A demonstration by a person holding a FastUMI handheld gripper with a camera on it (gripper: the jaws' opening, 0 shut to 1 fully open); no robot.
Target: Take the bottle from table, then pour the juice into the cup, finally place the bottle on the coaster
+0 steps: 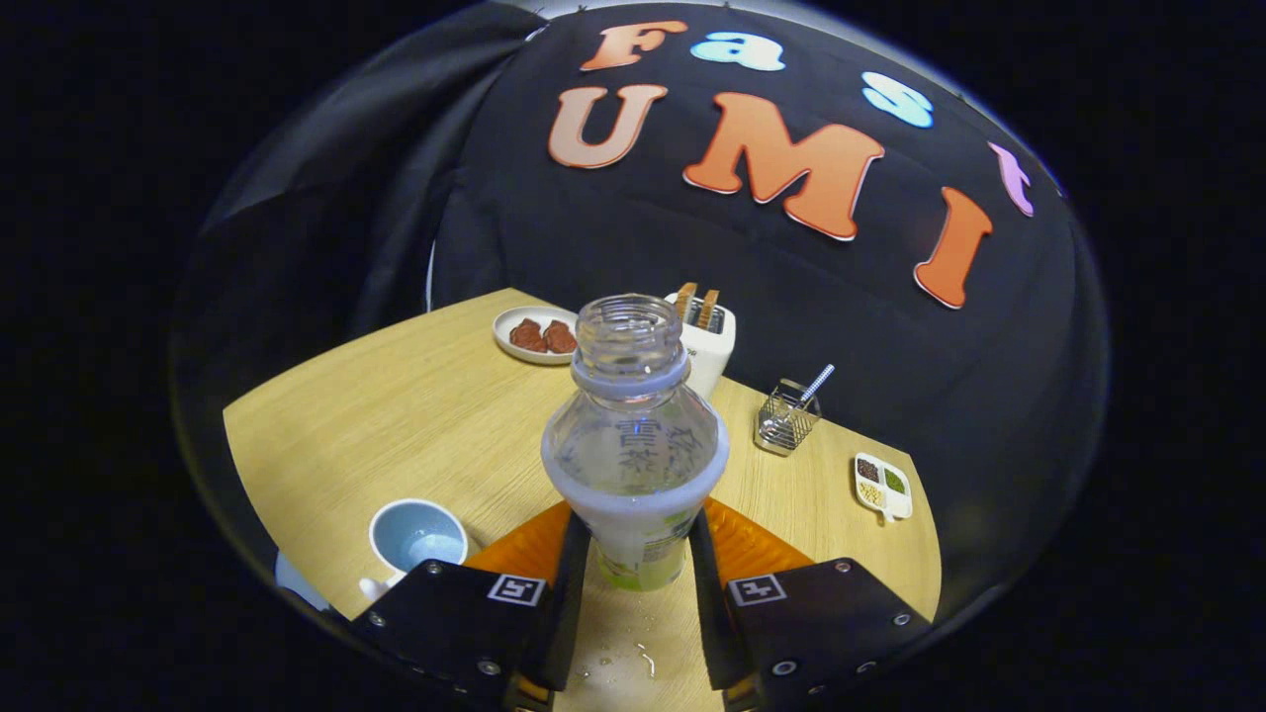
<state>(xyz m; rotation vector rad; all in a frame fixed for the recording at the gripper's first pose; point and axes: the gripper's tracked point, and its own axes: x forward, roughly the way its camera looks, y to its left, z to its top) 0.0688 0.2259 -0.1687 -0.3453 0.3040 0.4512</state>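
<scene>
A clear plastic bottle (633,435) stands upright between my fingers, its neck open and uncapped. A little pale liquid shows low in it, near the label. My gripper (638,542) is shut on the bottle's lower body, both fingers pressing its sides. A light blue cup (417,539) sits on the wooden table (396,415) to the left of my left finger, with some liquid in its bottom. A pale rounded edge (297,585) pokes out just left of the cup; I cannot tell what it is. A few drops (643,658) lie on the table under the bottle.
Beyond the bottle stand a white toaster (710,341) with toast in it and a white plate (534,334) with reddish pieces. To the right are a wire holder (788,417) with a straw and a small divided dish (882,487). The booth's black cloth closes the back.
</scene>
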